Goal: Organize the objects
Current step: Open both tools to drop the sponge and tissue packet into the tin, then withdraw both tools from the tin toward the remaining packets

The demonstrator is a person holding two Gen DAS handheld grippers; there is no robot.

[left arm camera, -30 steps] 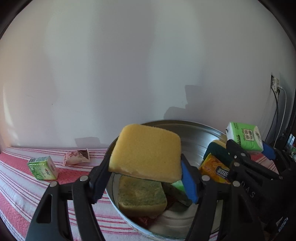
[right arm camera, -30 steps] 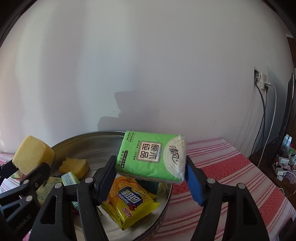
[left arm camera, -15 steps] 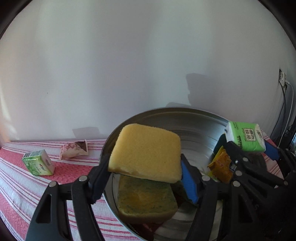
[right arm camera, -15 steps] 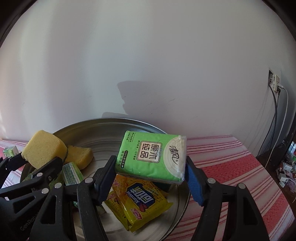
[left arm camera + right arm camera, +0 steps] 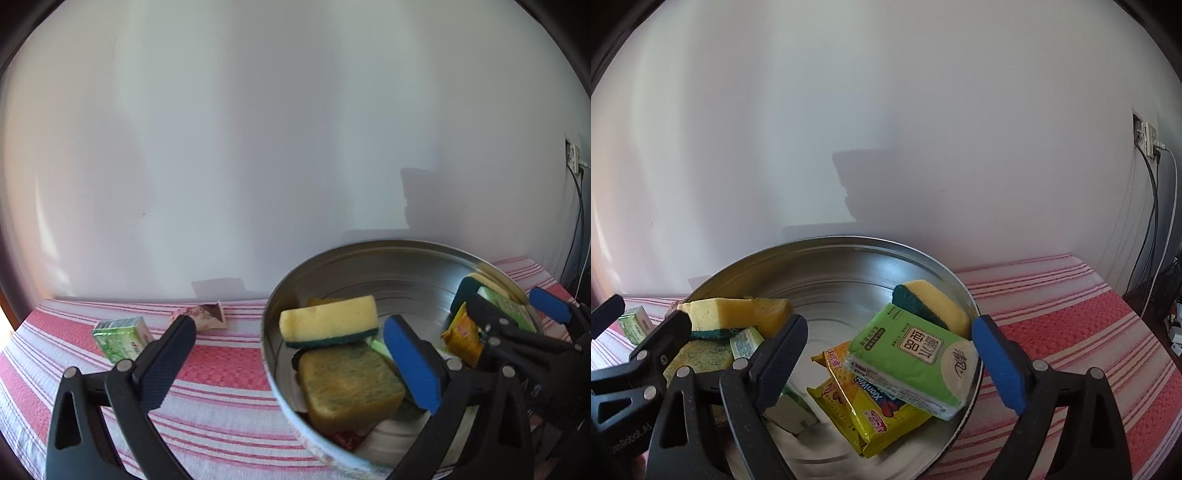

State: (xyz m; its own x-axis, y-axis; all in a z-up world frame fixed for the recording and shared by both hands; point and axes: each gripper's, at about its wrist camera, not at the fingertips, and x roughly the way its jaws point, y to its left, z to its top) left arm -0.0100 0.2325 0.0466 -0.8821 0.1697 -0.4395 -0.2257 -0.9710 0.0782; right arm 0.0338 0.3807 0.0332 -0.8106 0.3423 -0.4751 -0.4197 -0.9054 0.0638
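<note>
Left gripper [image 5: 291, 354] jaws spread wide, just been opening, nothing pinched; the yellow sponge [image 5: 328, 321] lies between them but clear of the pads, resting in the metal basin [image 5: 388, 251] on top of a worn green-stained sponge [image 5: 347, 387], at about 9 o'clock in the basin. Right gripper [image 5: 890, 354] jaws also spread, just been opening, pads not touching the green tissue pack [image 5: 912, 354], which lies tilted on a yellow snack packet [image 5: 864, 410] at about 4 o'clock in the basin, leaning against a second yellow-green sponge [image 5: 934, 302] by the rim. Small green packet [image 5: 746, 341] sits in the basin between the sponges. Outside the basin on the red striped desk [image 5: 221, 369], at 9 o'clock from it: a green tissue cube [image 5: 118, 338] and a crumpled pinkish wrapper [image 5: 207, 317], near each other, well apart from the basin.
</note>
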